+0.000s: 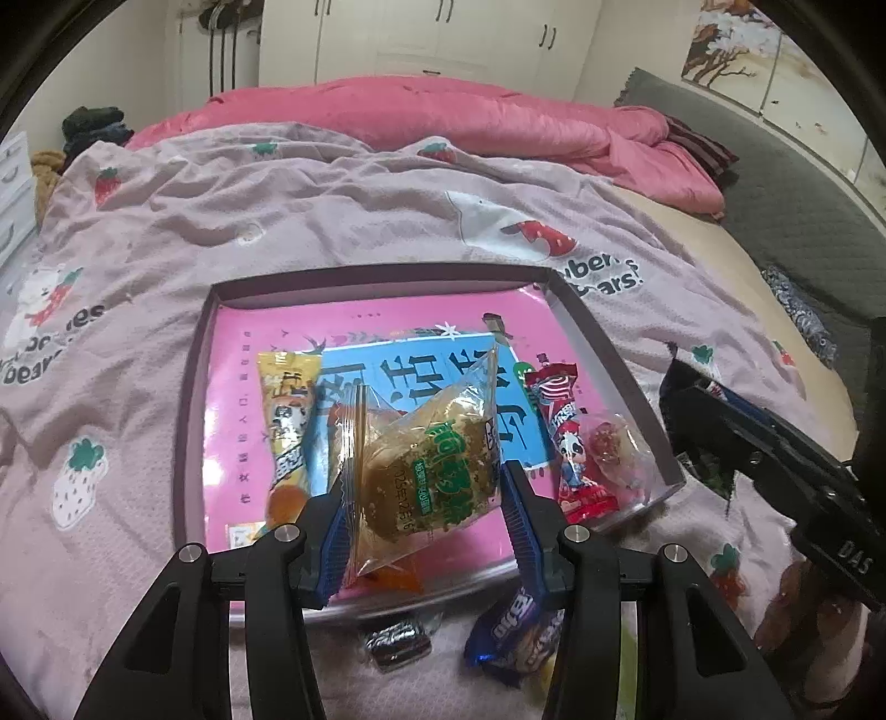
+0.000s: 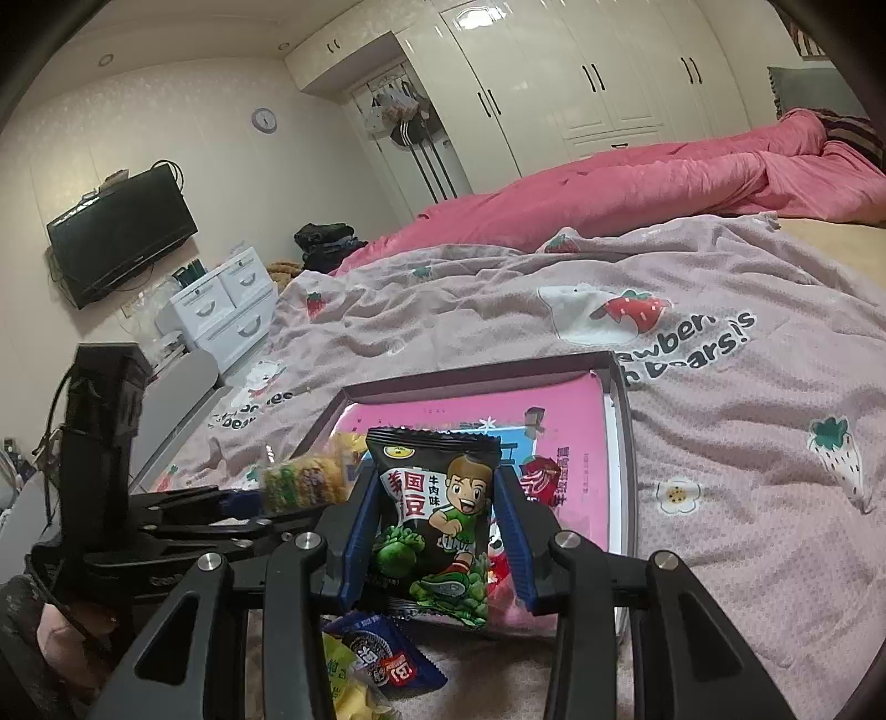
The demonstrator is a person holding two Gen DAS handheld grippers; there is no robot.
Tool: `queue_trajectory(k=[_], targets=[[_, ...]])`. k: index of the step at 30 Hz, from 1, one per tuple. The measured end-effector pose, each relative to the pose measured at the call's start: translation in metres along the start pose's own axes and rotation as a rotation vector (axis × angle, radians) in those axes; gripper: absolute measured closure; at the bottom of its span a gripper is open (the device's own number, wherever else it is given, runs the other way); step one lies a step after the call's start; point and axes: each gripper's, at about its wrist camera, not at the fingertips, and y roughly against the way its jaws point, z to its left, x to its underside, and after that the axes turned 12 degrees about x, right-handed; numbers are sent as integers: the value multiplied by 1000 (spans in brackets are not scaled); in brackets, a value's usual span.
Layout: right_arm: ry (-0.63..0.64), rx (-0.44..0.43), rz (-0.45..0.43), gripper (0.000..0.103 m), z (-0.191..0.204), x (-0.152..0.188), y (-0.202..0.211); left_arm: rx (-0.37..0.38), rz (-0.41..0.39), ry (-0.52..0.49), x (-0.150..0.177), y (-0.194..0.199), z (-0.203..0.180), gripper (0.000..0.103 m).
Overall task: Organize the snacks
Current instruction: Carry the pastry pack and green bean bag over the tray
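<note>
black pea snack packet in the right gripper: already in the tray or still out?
Out. The black packet is clamped upright in the right gripper, above the tray near edge, not resting inside.

Home bedroom: bed, wardrobe, wall TV.

Left wrist view: rides behind the left gripper, faces steeply down and forward over the box lid on the strawberry blanket. Very near; the lid fills mid-frame. Wardrobe at top.

Right wrist view: rides behind the right gripper, tilted down less, so more room shows: TV, white drawers, wardrobe. Also close to the lid.

The 2 views share lid, blanket, pink quilt; each catches the other gripper at its edge.
</note>
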Motion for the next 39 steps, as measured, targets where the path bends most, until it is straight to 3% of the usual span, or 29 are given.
queue_trajectory(k=[22,39], targets=[[-49,21,46,62,-17,-4,-30,60,59,-41,1,-34,-10,52],[-18,44,111,62,-13,3,-49,49,90,-28,4,-46,-1,52]])
